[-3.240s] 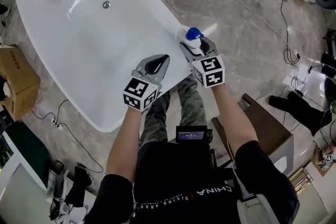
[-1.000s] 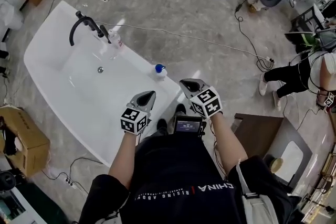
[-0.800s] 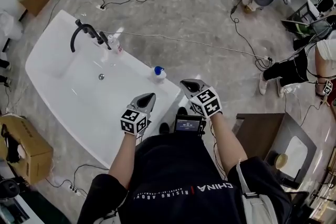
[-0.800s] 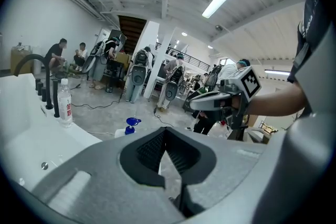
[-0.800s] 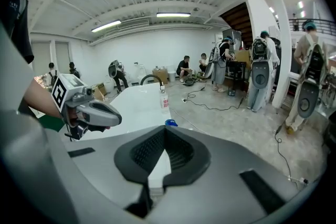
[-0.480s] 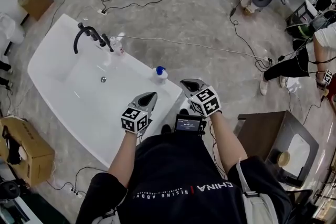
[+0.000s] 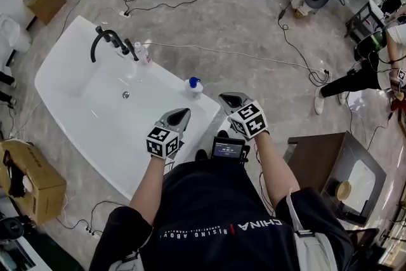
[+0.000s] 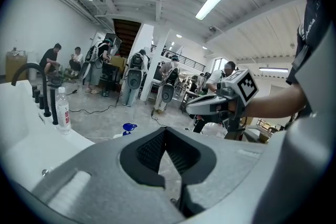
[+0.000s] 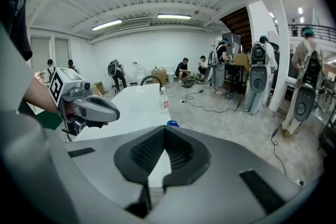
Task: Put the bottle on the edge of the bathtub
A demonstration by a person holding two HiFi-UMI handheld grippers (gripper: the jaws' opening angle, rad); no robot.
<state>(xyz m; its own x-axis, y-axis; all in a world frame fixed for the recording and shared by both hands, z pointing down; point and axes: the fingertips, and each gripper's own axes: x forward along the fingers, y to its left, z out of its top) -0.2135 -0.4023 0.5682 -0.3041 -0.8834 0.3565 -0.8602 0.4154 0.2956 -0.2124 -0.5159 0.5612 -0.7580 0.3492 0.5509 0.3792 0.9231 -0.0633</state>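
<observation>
- Bottle [image 7: 194, 86], blue-capped, is seen standing upright on the bathtub [image 7: 166, 73] rim, on the long right edge toward the near corner.
- Left gripper [image 7: 182, 113] and right gripper [image 7: 227, 98] are held by that near corner. The jaws of each are pressed together with nothing between them, and both are apart from the bottle.
- Placement is judged done.
- Next move: only a clear retreat is called for, so that the bottle is not knocked.

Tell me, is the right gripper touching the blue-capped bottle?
Apart. Head view shows a clear gap between the right gripper and the blue-capped bottle on the bathtub rim.
</observation>
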